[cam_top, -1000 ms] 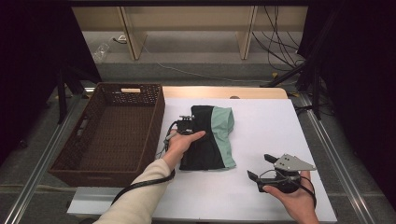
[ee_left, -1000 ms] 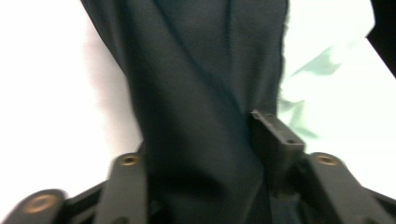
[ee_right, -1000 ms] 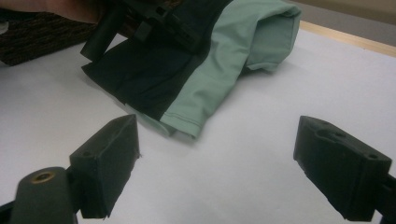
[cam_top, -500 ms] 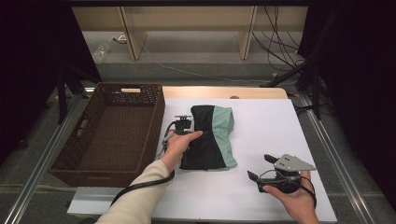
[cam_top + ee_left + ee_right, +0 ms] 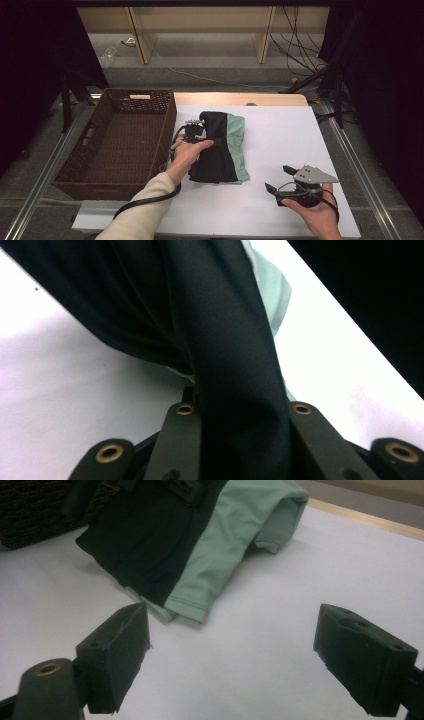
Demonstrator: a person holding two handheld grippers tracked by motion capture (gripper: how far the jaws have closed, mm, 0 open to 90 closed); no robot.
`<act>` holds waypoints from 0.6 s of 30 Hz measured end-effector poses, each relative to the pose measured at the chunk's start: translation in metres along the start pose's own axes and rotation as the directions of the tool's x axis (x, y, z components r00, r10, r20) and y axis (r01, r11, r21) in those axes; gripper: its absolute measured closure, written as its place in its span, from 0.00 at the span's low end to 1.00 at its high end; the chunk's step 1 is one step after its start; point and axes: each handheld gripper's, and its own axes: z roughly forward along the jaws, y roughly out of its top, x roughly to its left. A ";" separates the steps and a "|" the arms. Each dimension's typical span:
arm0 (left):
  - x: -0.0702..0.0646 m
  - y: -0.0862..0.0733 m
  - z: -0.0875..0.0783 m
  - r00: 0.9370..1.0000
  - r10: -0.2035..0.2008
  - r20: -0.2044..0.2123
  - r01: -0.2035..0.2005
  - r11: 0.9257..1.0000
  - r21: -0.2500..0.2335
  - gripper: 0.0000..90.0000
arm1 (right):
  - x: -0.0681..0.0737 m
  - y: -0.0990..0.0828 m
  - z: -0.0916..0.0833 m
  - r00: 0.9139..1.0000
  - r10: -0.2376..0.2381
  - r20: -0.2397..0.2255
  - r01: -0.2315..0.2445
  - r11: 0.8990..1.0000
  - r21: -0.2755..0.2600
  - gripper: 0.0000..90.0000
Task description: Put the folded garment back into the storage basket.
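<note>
White table (image 5: 280,150), basket (image 5: 120,145) at its left — cables on the floor beyond.

The left gripper (image 5: 196,131) pinches a black fold of the shirt (image 5: 222,150) mid-table, hand (image 5: 187,152) reaching forward; the right gripper (image 5: 281,181) rests near the front edge — jaws wide, empty.

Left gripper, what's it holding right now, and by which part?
The left gripper is shut on a fold of the garment's black side, at its left edge. The right gripper holds nothing.
</note>
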 end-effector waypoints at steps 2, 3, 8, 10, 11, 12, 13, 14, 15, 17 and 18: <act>0.000 -0.001 -0.006 1.000 0.015 0.004 -0.015 1.000 -0.001 0.85 | 0.000 0.000 0.000 1.000 0.000 0.000 0.000 1.000 0.000 0.17; 0.000 -0.001 -0.008 1.000 0.019 0.007 -0.019 1.000 -0.003 0.85 | 0.000 0.000 0.000 1.000 0.000 0.001 0.000 1.000 0.001 0.17; 0.000 -0.002 -0.021 0.999 0.039 0.010 -0.039 0.999 -0.001 0.85 | 0.000 0.000 0.000 1.000 -0.002 0.001 0.002 1.000 0.000 0.17; -0.001 -0.002 -0.023 0.999 0.048 0.006 -0.048 0.999 0.000 0.85 | 0.000 0.000 0.000 1.000 -0.003 0.001 0.003 1.000 -0.002 0.17; -0.002 -0.002 -0.024 0.999 0.053 0.003 -0.053 0.999 -0.002 0.85 | 0.001 0.000 -0.001 1.000 -0.006 0.002 0.006 1.000 -0.001 0.17; -0.003 -0.002 -0.025 0.999 0.053 0.000 -0.053 0.999 -0.002 0.86 | 0.001 0.000 -0.001 1.000 -0.006 0.002 0.006 1.000 -0.002 0.17; -0.003 -0.002 -0.026 0.998 0.060 -0.003 -0.060 0.998 -0.001 0.86 | 0.001 0.000 -0.001 1.000 -0.006 0.002 0.006 1.000 -0.002 0.17; -0.005 -0.001 -0.027 0.998 0.069 -0.009 -0.069 0.998 0.003 0.86 | 0.000 0.000 -0.001 1.000 -0.006 0.002 0.006 1.000 -0.002 0.17; -0.006 -0.001 -0.028 0.997 0.073 -0.010 -0.073 0.997 0.005 0.86 | 0.000 0.000 -0.001 1.000 -0.007 0.002 0.007 1.000 -0.002 0.17; -0.008 0.000 -0.030 0.997 0.078 -0.008 -0.078 0.997 0.008 0.86 | 0.000 0.000 -0.001 1.000 -0.009 0.001 0.009 1.000 -0.002 0.17; -0.009 0.001 -0.032 0.997 0.083 -0.011 -0.082 0.997 0.007 0.86 | 0.000 0.000 -0.001 1.000 -0.008 0.000 0.008 1.000 -0.002 0.17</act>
